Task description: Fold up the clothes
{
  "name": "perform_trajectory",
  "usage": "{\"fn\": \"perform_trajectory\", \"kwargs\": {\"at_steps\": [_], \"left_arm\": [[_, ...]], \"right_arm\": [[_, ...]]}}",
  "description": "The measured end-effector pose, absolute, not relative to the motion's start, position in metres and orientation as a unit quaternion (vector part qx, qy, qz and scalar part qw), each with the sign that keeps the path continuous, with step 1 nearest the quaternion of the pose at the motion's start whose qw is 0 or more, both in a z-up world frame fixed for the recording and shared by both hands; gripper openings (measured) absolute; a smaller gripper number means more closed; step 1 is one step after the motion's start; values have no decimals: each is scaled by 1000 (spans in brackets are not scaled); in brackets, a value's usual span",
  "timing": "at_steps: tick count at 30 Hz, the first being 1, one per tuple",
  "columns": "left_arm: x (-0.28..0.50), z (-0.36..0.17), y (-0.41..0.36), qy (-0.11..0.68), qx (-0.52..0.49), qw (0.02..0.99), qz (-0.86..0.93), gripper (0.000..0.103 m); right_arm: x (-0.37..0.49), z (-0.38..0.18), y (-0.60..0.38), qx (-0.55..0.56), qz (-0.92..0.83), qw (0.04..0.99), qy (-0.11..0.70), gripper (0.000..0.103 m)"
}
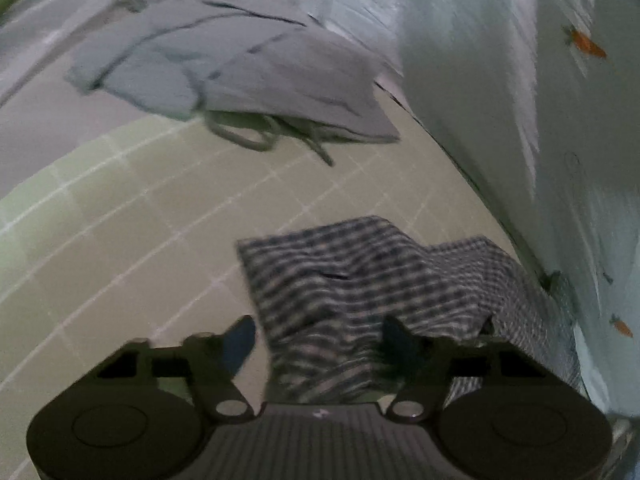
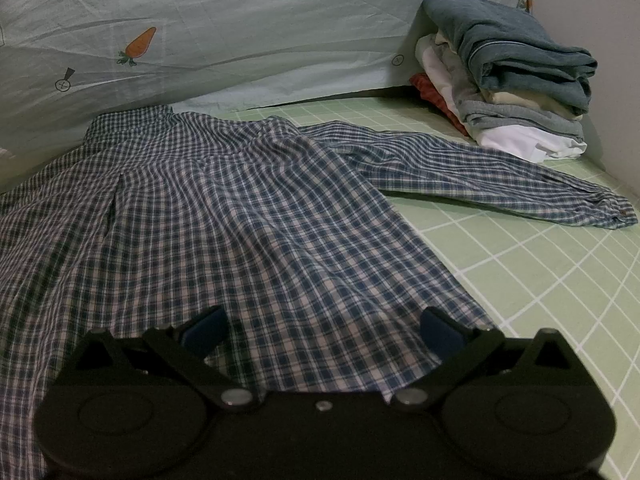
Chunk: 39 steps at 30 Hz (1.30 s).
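A blue-and-white checked shirt [image 2: 240, 208] lies spread back-up on the green gridded bed sheet [image 2: 540, 280], with one long sleeve [image 2: 500, 184] stretched out to the right. My right gripper [image 2: 324, 328] hovers over the shirt's lower hem, wide open and holding nothing. In the blurred left wrist view a bunched part of the same checked shirt [image 1: 360, 280] lies on the sheet. My left gripper [image 1: 320, 340] stands open over it, cloth lying between its fingers, and the left finger [image 1: 240, 340] is clear of the fabric's edge.
A pale quilt with carrot prints [image 2: 240, 20] rises behind the shirt. A stack of folded clothes [image 2: 520, 80] sits at the back right by a wall. A grey garment with drawstrings [image 1: 240, 68] lies further up the sheet [image 1: 140, 220] in the left wrist view.
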State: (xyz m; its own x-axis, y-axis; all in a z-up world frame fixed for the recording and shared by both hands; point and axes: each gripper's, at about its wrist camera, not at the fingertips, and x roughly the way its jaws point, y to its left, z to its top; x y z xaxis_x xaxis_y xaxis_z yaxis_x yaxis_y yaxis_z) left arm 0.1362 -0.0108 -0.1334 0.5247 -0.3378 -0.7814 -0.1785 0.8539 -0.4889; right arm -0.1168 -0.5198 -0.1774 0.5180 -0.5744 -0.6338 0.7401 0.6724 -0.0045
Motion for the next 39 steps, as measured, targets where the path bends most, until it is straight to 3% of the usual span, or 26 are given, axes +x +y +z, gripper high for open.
{"fn": "perform_trajectory", "kwargs": {"at_steps": [2,3,9,14,18,20,25,30,35,39], "left_arm": [[143,-137,-18,492,-253,832,-50,28],[147,-136,-21,489,-244,836,-53,8],[166,-110,-48,445,-188,871,-85,4],[161,-80,-116,393,-104,897,-176,4],[155,-111,-171,455,-68,852,-251,14],[151,-129,-187,493,-50,826,-267,24],[134,-124,-182,489,-55,818,-296,71],[123,-91,-156,442,-78,842,-301,81],[140,-80,-126,404,-121,875,-238,82],[160,-104,-114,437,-143,867,-190,80]], "right_arm": [[-117,-177,-520,134,-382,861,309,103],[-117,-177,-520,134,-382,861,309,103],[-116,-178,-519,134,-383,860,309,103],[-117,-178,-520,134,-382,861,309,103],[-117,-178,-520,134,-382,861,309,103],[-117,-178,-520,134,-382,861,309,103],[-117,-178,-520,134,-382,861,309,103],[-116,-178,-520,134,-383,860,309,103],[-116,-178,-520,134,-383,860,309,103],[-117,-177,-521,134,-382,861,309,103]]}}
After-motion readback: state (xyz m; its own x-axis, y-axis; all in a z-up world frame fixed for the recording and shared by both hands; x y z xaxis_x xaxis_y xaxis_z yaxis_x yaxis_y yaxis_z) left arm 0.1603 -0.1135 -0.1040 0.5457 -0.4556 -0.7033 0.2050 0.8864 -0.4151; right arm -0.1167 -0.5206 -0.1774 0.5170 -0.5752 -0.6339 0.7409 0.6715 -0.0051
